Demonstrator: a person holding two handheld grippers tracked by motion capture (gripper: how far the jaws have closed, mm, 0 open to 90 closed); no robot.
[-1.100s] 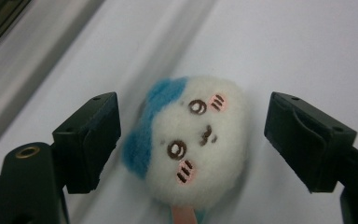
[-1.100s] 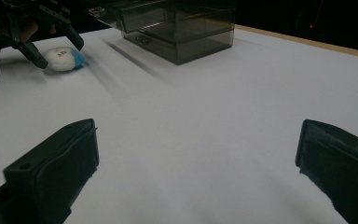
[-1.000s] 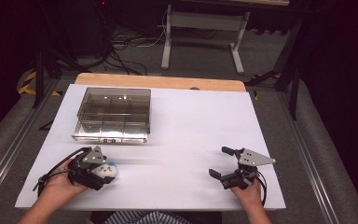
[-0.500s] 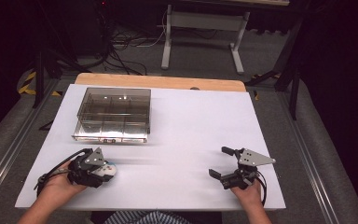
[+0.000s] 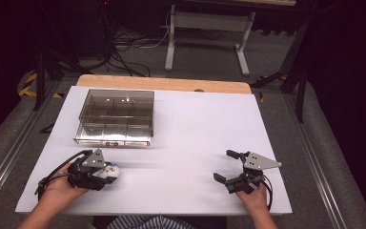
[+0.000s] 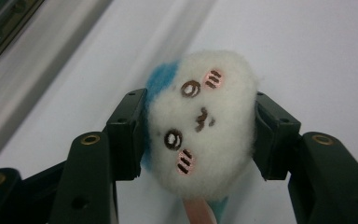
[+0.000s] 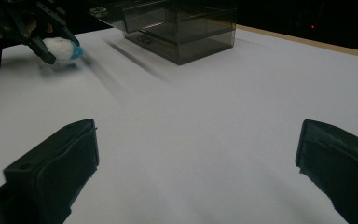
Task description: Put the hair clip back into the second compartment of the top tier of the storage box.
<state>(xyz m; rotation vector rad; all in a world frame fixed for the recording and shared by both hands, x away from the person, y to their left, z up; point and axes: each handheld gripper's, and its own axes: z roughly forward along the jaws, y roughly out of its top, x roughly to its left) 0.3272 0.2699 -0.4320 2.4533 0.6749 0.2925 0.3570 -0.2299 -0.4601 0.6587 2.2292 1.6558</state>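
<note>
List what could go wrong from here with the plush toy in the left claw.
1. The left claw grips the soft plush toy only at its sides; its jaws have just been closing on it, and the fluffy body could squash and slip out when lifted.
2. The clear compartment box stands just beyond; a low carry might bump its front wall and shift it.
3. The right claw rests open and apart, so it cannot catch a drop.
</note>
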